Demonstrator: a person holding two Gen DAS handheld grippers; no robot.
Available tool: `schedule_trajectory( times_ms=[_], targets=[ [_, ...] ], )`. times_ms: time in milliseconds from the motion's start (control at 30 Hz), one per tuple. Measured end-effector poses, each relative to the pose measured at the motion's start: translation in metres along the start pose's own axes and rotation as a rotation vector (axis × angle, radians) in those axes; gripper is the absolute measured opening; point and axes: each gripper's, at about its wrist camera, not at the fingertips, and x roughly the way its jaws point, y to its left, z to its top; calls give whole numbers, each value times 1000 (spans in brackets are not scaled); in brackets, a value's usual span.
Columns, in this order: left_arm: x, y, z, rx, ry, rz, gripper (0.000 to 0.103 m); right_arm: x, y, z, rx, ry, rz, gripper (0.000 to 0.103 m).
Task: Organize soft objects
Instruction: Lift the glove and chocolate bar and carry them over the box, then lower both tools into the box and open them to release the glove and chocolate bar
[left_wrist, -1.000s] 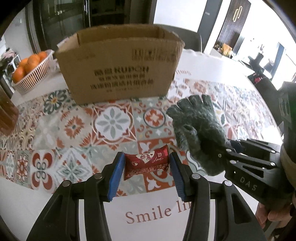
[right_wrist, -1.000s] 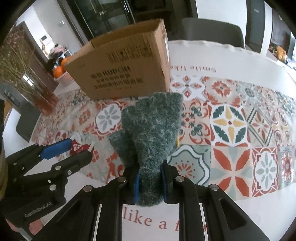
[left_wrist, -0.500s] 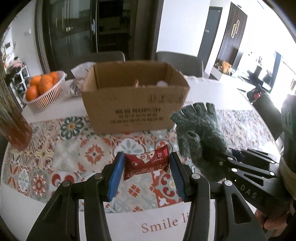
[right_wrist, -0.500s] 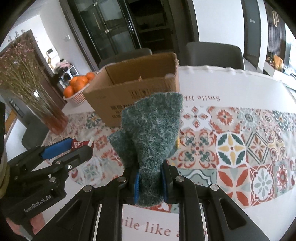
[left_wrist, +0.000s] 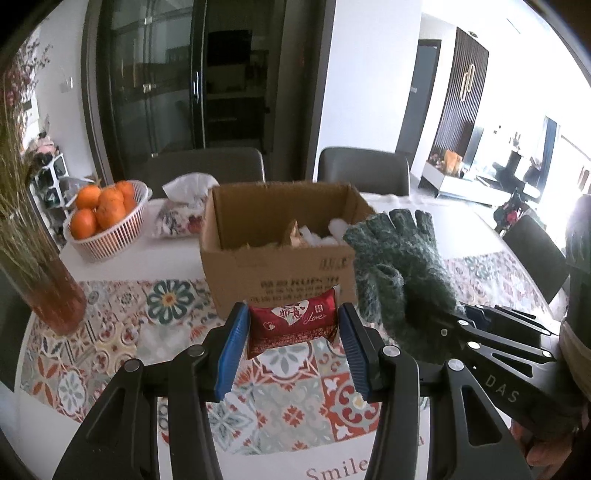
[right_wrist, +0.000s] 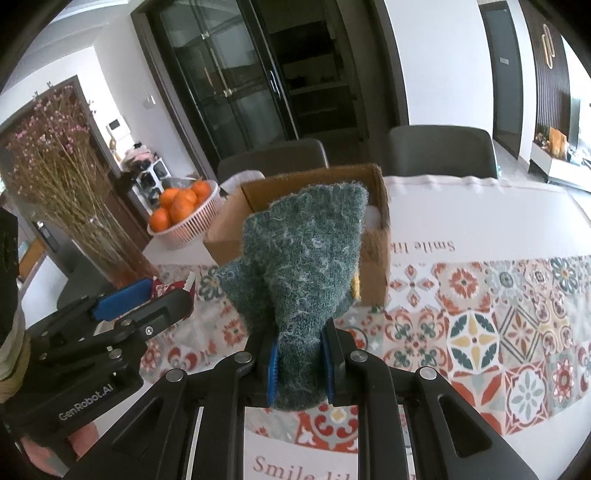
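Note:
My left gripper is shut on a red snack packet with a heart print, held between its blue pads above the patterned tablecloth. My right gripper is shut on the cuff of a dark green knitted glove, whose fingers stand upright. That glove also shows at the right of the left wrist view, level with the packet. Behind both stands an open cardboard box with white and tan items inside. The left gripper appears at the lower left of the right wrist view.
A white basket of oranges and a floral tissue pack sit left of the box. A vase of dried flowers stands at the table's left edge. Grey chairs line the far side. A hand holds the right gripper.
Both grippers have risen together with the packet and the glove. The view tilted up, so the box's open top and its contents now show.

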Motion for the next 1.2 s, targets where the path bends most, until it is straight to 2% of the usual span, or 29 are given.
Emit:
schedule_trajectory(
  times_ms=[300, 567, 833, 1200],
  targets=[
    [-8, 15, 28, 1, -60, 7, 49, -1, 12, 29, 5, -60, 16, 20],
    [-3, 28, 55, -3, -87, 2, 49, 5, 12, 55, 36, -67, 30, 20],
    [13, 34, 81, -3, -98, 7, 49, 25, 4, 85, 68, -43, 53, 20],
    [60, 40, 112, 1, -49, 7, 49, 74, -20, 112, 147, 41, 59, 20]
  ],
)
